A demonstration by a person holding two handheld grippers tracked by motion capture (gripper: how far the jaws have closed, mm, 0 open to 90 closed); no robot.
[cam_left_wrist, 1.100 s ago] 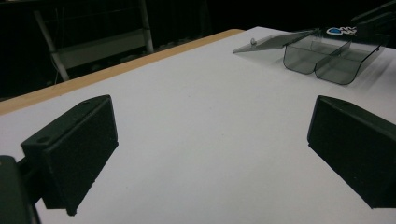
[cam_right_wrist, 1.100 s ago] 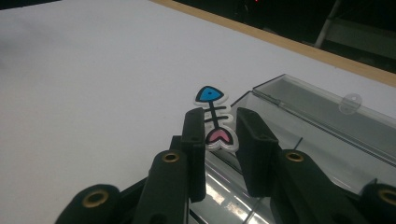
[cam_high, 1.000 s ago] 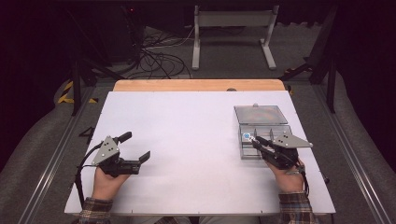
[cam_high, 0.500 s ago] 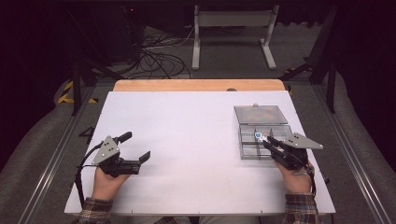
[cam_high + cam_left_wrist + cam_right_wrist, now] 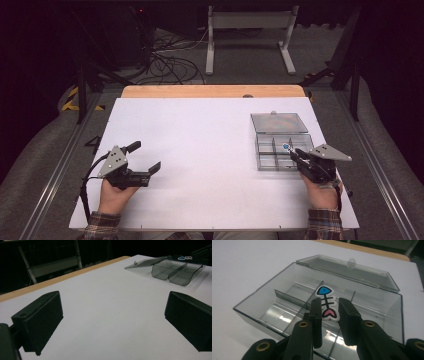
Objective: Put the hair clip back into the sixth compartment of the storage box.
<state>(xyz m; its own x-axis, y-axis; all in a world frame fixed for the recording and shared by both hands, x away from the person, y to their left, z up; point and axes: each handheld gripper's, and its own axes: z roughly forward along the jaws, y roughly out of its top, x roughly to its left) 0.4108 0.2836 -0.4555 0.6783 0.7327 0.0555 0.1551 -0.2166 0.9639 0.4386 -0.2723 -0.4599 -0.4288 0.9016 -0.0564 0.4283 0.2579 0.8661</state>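
**Inspector:** Starting with the container. A clear smoky-grey compartment box (image 5: 294, 305) is sitting on the right part of the white table (image 5: 200, 150), its hinged lid (image 5: 352, 272) lying folded back flat behind it. Dividers are splitting the inside into several cells.

**Clerk:** Anything lying in those cells?

**Inspector:** The cells I am seeing in the right gripper view are looking bare, showing only reflections on the floor; the nearest ones are partly hidden behind the jaws, so I am hedging on those.

**Clerk:** And the item being handled?

**Inspector:** A fish-skeleton sticker (image 5: 326, 303), blue head, black bones, pink tail. The right gripper (image 5: 329, 315) is clamping it by the tail end, the head sticking out past the jaw tips. It is hanging above the box's middle cells, just over a divider, not lying in any compartment. In the high view the right gripper (image 5: 292, 151) is reaching over the box's near right portion, the sticker (image 5: 285, 146) showing as a small blue dot at its tip.

**Clerk:** The other one?

**Inspector:** The left gripper (image 5: 145, 157) is resting near the table's left front, well apart from the box, jaws standing wide with only bare tabletop between them.
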